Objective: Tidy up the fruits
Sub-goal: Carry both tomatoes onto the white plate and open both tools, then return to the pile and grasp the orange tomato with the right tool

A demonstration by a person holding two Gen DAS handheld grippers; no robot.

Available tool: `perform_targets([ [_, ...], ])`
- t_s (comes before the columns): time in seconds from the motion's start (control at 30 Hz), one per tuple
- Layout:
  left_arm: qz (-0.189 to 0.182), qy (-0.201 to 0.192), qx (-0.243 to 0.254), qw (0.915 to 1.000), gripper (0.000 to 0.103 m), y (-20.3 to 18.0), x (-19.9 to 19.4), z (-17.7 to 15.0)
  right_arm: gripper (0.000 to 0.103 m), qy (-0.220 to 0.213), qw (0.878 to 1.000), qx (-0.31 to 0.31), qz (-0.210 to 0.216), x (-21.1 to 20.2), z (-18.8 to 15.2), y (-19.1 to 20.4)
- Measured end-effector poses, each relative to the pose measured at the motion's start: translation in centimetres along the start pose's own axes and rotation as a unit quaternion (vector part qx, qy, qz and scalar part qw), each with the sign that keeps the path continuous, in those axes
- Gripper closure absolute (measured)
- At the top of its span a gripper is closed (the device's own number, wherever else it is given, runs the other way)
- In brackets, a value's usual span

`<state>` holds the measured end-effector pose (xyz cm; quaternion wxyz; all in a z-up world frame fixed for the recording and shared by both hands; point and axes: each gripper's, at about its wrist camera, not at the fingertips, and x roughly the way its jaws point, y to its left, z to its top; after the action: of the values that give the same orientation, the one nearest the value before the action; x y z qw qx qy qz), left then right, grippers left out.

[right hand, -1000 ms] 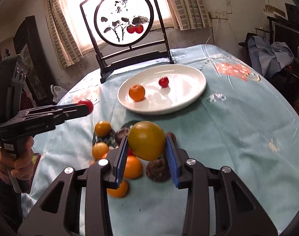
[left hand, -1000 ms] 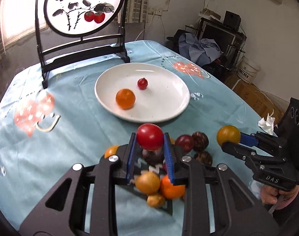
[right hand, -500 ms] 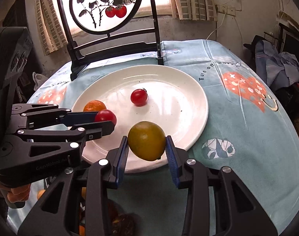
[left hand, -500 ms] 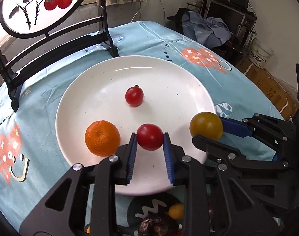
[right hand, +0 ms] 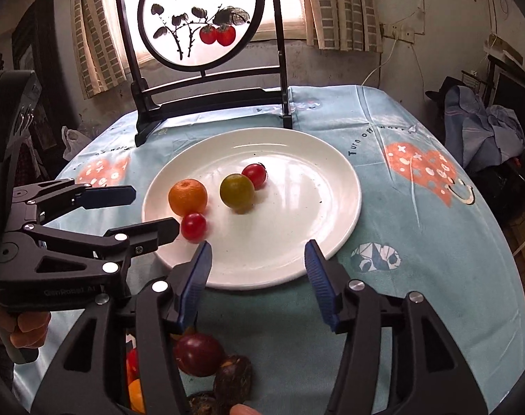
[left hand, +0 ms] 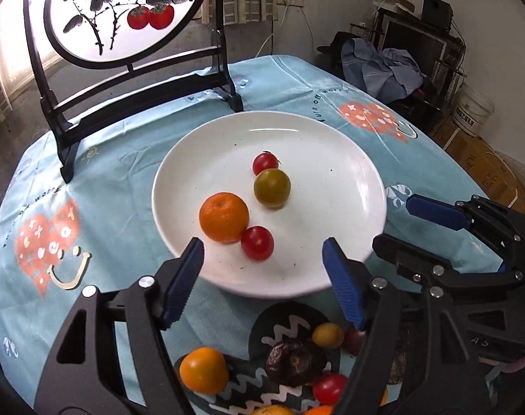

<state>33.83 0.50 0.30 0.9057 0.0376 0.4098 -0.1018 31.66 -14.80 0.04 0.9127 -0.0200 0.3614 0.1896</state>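
Note:
A white plate (left hand: 331, 159) (right hand: 297, 214) holds a mandarin (left hand: 223, 217) (right hand: 187, 197), a far red tomato (left hand: 265, 162), a yellow-green fruit (left hand: 272, 187) (right hand: 237, 189) and a near red tomato (left hand: 258, 243) (right hand: 193, 226). My left gripper (left hand: 262, 245) (right hand: 151, 211) hovers over the plate's near rim with its jaws opening. The near tomato lies on the plate between the fingertips, untouched by either pad. My right gripper (right hand: 258, 247) (left hand: 395, 223) is also opening, with nothing between its pads. The yellow-green fruit rests beyond it.
Near the front edge, a dark patterned mat (left hand: 262, 380) carries several loose fruits, among them an orange (left hand: 203, 370), a wrinkled dark fruit (left hand: 295, 363) and a plum (right hand: 198, 352). A round painted screen on a black stand (left hand: 124, 14) rises behind the plate. Blue cloth (left hand: 124, 159) covers the table.
Both grippers moved from the fruit pile to the plate. The left let go of the red tomato and the right let go of the yellow-green fruit, which now lie on the plate.

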Motion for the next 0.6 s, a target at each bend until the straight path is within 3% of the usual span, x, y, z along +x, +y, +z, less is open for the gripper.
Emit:
perform_targets([
  [0.07, 0.007, -0.014, 0.002, 0.9999, 0.026, -0.3, -1.8, -0.7, 0.047, -0.007, 1.000, -0.003, -0.003, -1.3, -0.4, 0.5],
  [0.17, 0.014, -0.032, -0.005, 0.9994, 0.016, -0.3, -4.0, -2.1, 0.047, -0.014, 1.000, -0.003, -0.017, -3.1, -1.1, 1.2],
  [0.3, -0.002, -0.047, -0.014, 0.9988, 0.015, -0.3, -6.6, -4.2, 0.047, -0.017, 0.999, -0.014, -0.033, -4.9, -2.5, 2.4],
  [0.6, 0.023, -0.064, -0.033, 0.9971, 0.012, 0.0, -8.9, -9.6, 0.047, -0.016, 0.999, -0.013, -0.048, -7.8, -6.9, 4.7],
])
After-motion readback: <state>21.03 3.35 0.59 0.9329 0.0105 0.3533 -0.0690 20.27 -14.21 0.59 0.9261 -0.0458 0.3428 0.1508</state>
